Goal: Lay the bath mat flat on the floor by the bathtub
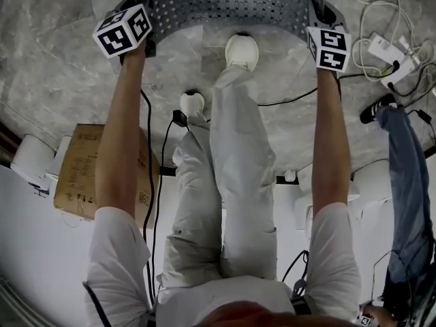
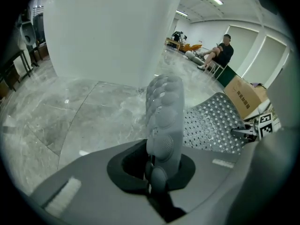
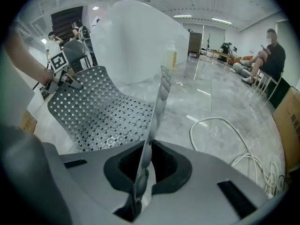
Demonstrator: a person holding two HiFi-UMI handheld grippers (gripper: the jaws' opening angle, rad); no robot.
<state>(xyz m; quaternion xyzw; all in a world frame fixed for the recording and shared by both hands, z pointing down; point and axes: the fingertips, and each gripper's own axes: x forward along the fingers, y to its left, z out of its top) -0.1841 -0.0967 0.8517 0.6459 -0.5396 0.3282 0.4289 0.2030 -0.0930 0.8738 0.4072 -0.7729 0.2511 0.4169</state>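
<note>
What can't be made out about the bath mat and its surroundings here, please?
- Head view: the bath mat runs off the top edge; its far end is unseen.
- Right gripper view: the right claw hides the mat's lowest sag.
- Left gripper view: the cardboard box print is too small.

The bath mat (image 1: 231,2) runs off the head view's top edge; print on the cardboard box (image 1: 78,165) is too small to read.
</note>
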